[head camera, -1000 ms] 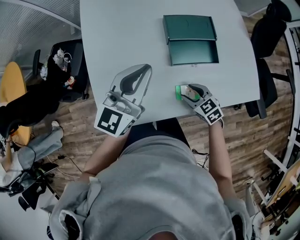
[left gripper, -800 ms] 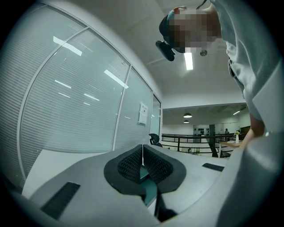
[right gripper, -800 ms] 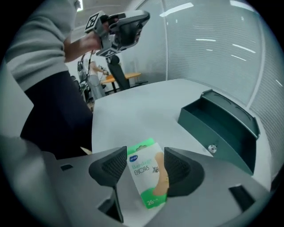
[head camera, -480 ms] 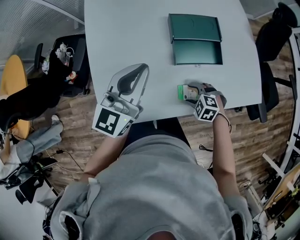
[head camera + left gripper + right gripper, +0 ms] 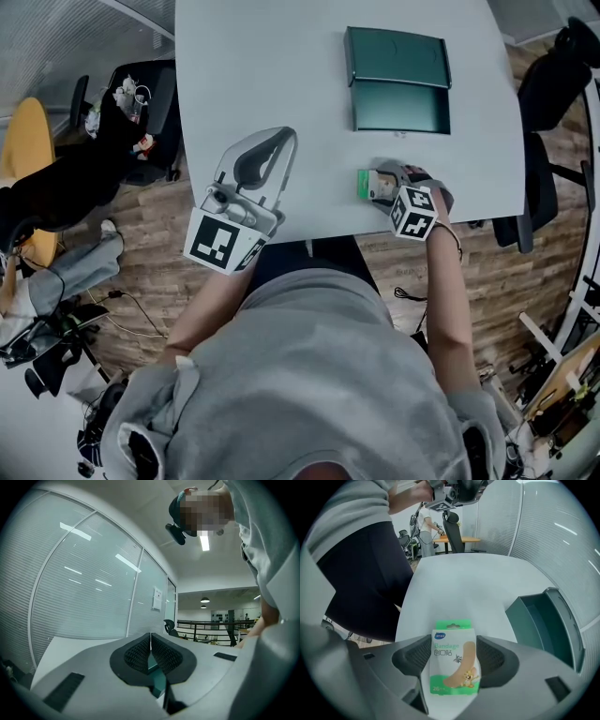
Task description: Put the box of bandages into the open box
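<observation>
A green and white box of bandages (image 5: pixel 363 184) lies flat on the white table (image 5: pixel 281 75), close to its near edge. My right gripper (image 5: pixel 377 182) points steeply down over it. Its jaws have just been opening and now stand wide on either side of the box of bandages (image 5: pixel 452 660), and I see no squeeze from the pads. Beyond it stands the open box (image 5: pixel 398 80), dark green, with its lid folded back; the right gripper view shows the open box (image 5: pixel 543 620) at the right. My left gripper (image 5: pixel 284 138) hovers level at the table's near left, shut and empty.
The table's near edge (image 5: pixel 375 228) runs just below the bandages, with my legs and wooden floor under it. A black office chair (image 5: pixel 548 84) stands at the right. A second black chair (image 5: pixel 131 112) and a yellow seat (image 5: pixel 23 159) are at the left.
The right gripper has rolled at the wrist and sunk over the box of bandages, with its marker cube now facing up. The left gripper has stayed put.
</observation>
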Demonstrator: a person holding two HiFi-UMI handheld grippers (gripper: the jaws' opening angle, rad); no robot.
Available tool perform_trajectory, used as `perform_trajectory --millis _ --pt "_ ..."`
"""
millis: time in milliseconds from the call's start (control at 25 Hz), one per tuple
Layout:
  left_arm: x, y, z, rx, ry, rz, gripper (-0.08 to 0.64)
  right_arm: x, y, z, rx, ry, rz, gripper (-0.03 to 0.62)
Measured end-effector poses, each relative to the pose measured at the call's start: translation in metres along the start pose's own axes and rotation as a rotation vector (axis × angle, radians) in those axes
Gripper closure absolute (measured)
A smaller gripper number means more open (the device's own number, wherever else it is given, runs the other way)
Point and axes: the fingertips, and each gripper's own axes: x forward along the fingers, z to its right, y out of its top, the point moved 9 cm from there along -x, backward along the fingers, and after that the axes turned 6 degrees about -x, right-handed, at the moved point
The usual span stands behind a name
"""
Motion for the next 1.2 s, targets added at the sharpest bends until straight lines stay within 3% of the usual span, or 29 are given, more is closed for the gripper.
perform_trajectory --millis 280,360,400,1200 --pt "0.006 -0.005 0.005 -0.008 -0.021 -0.007 0.537 -0.002 0.002 -0.001 0.012 -0.033 0.010 0.331" --pt "0.008 -0.003 0.006 -0.008 -0.025 -0.006 0.536 -0.011 0.004 0.001 0.026 -0.071 0.039 0.472" --pt "0.008 -0.003 0.006 -0.008 -0.027 -0.004 0.535 -0.015 0.005 0.002 0.037 -0.083 0.054 0.499" --pt "0.010 -0.010 0.008 -0.014 -0.046 -0.025 0.535 -0.056 0.011 0.023 0.182 -0.127 0.186 0.546"
